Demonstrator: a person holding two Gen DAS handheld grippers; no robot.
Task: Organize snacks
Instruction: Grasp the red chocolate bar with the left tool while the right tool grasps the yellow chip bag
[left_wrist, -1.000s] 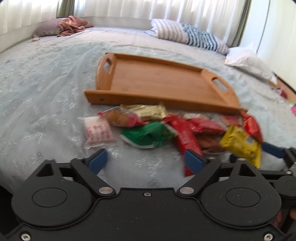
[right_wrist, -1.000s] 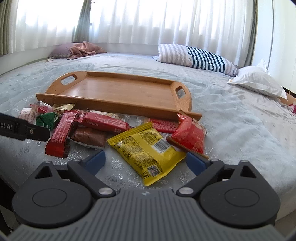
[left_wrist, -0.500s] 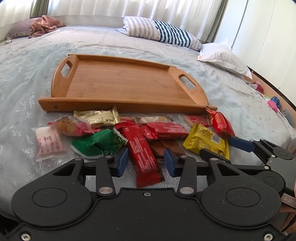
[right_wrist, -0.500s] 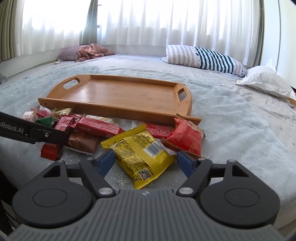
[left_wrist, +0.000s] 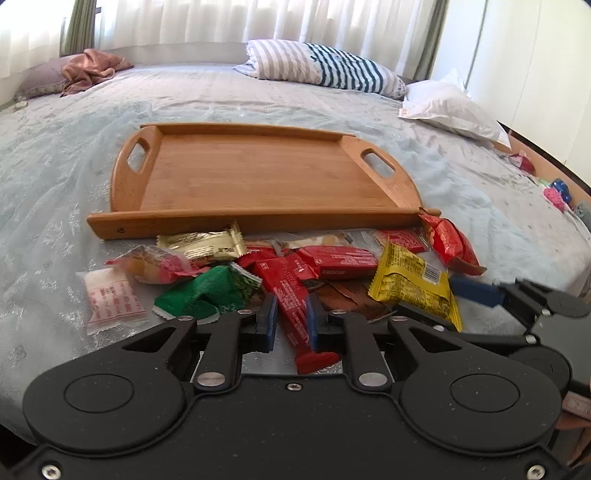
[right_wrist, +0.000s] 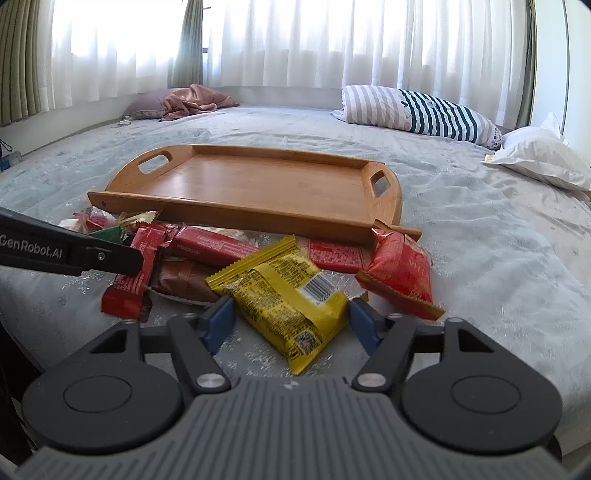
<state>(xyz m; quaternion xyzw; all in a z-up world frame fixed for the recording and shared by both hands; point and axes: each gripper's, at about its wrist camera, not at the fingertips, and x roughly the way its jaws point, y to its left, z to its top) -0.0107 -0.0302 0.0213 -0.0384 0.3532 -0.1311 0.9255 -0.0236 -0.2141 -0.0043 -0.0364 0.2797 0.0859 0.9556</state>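
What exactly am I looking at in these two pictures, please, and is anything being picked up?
A person holds a two-finger gripper in each hand, each carrying a camera looking along its fingers. On the bed lie an empty wooden tray and a pile of snack packets before it. In the left view, the left gripper is shut on a long red bar. In the right view, the right gripper is closing around a yellow packet, its blue pads not yet pressing it.

Bed (left_wrist: 258, 96) with pale patterned cover; striped pillow (left_wrist: 325, 68) and white pillow (left_wrist: 450, 107) at far side; pink cloth (left_wrist: 92, 70) bunched on a mauve pillow (left_wrist: 37, 79); sheer curtains (right_wrist: 332, 40) behind.
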